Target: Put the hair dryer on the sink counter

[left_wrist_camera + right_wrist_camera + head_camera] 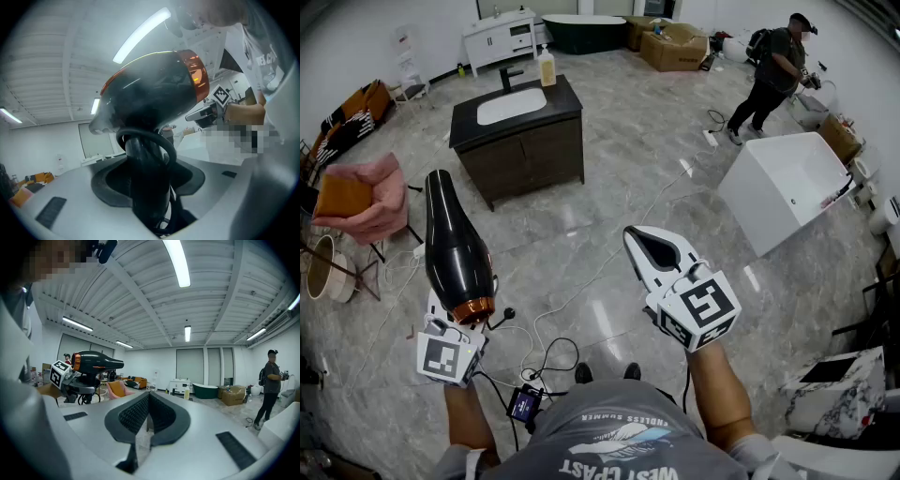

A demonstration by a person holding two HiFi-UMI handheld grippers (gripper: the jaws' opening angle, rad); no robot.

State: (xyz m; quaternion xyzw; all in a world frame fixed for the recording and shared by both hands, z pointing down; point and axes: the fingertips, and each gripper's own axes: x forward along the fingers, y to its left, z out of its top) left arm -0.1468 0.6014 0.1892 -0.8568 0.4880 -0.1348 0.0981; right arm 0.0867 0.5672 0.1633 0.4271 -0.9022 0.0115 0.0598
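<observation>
A black hair dryer [455,246] with an orange ring stands nozzle-away in my left gripper [465,317], low at the left of the head view. In the left gripper view its handle [146,187] is clamped between the jaws, with a loop of cord round it and the body [154,91] above. The sink counter [564,101], a dark vanity with a white basin [511,105] and a black faucet [511,77], stands well ahead across the floor. My right gripper [654,249] is shut and empty, pads together [149,414]. From it the hair dryer [96,361] shows at left.
A soap bottle [547,67] stands on the counter's back right corner. A pink chair [373,192] is at left, a white bathtub [787,186] at right, and a person [773,73] beyond it. Cables [546,349] lie on the tiled floor by my feet. Boxes [675,45] sit far back.
</observation>
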